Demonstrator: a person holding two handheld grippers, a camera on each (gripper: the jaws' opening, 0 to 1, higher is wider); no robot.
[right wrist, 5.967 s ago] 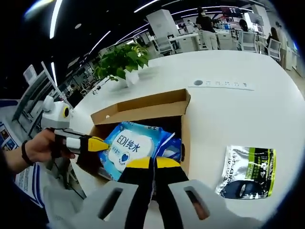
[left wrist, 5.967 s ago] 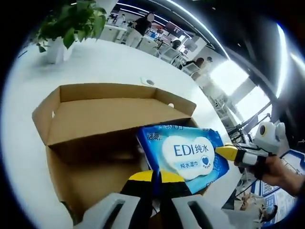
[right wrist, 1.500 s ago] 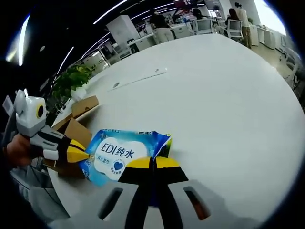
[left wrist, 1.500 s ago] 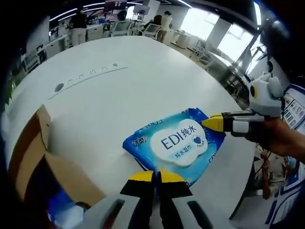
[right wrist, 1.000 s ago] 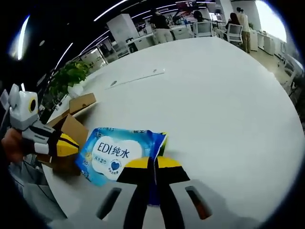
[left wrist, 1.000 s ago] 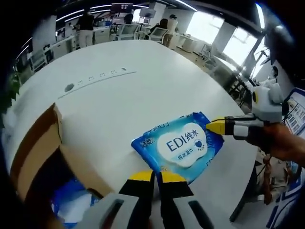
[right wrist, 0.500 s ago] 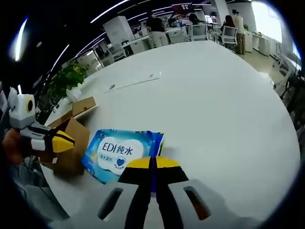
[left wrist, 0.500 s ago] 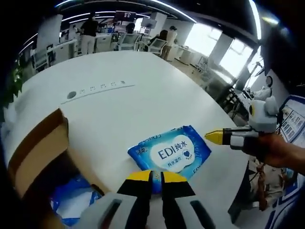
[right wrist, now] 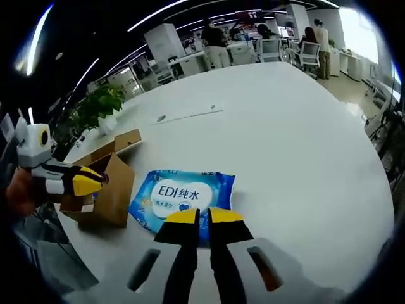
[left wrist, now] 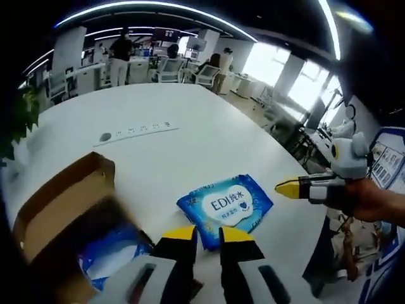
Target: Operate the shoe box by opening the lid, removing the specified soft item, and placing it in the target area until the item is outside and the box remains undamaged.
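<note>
One blue EDI wet-wipe pack [left wrist: 224, 206] lies flat on the white table [left wrist: 158, 145] in my left gripper view, near the table's edge and just beyond my left gripper [left wrist: 206, 234], whose jaws stand slightly apart and grip nothing. The open cardboard shoe box [left wrist: 63, 196] sits beside it, another blue pack [left wrist: 111, 253] inside. My right gripper [left wrist: 288, 187] hovers off the edge, its fingers' state unclear here.

In my right gripper view, my right gripper [right wrist: 197, 217] is parted and empty just short of the pack [right wrist: 183, 193]; the box [right wrist: 111, 180] is beside it.
</note>
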